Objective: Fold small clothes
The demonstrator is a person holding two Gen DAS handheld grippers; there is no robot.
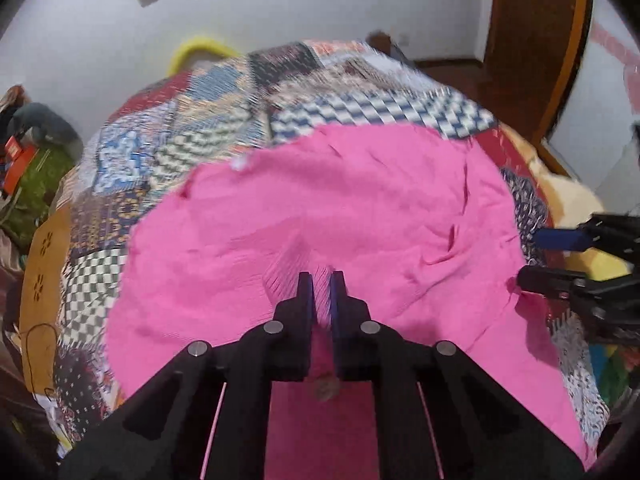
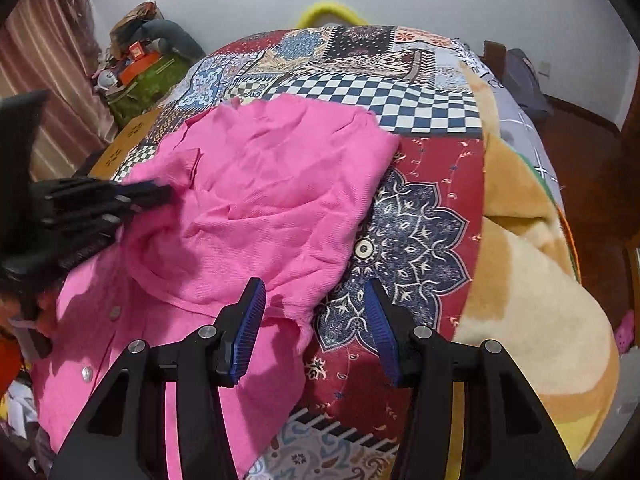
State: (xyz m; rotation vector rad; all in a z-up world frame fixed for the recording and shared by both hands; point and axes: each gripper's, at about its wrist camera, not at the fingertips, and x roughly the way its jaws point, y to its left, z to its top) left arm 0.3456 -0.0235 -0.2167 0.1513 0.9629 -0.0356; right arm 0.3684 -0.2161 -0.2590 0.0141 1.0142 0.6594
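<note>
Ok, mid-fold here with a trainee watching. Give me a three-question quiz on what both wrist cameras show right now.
1. True or false: the right gripper is clamped on the pink shirt.
2. Which gripper pinches a raised ridge of pink cloth? A) left gripper B) right C) neither
3. Fill in: the shirt lies on a patchwork ____.

Key: 1. False; its jaws stand wide apart at the shirt's edge, holding nothing. 2. A. 3. quilt.
</note>
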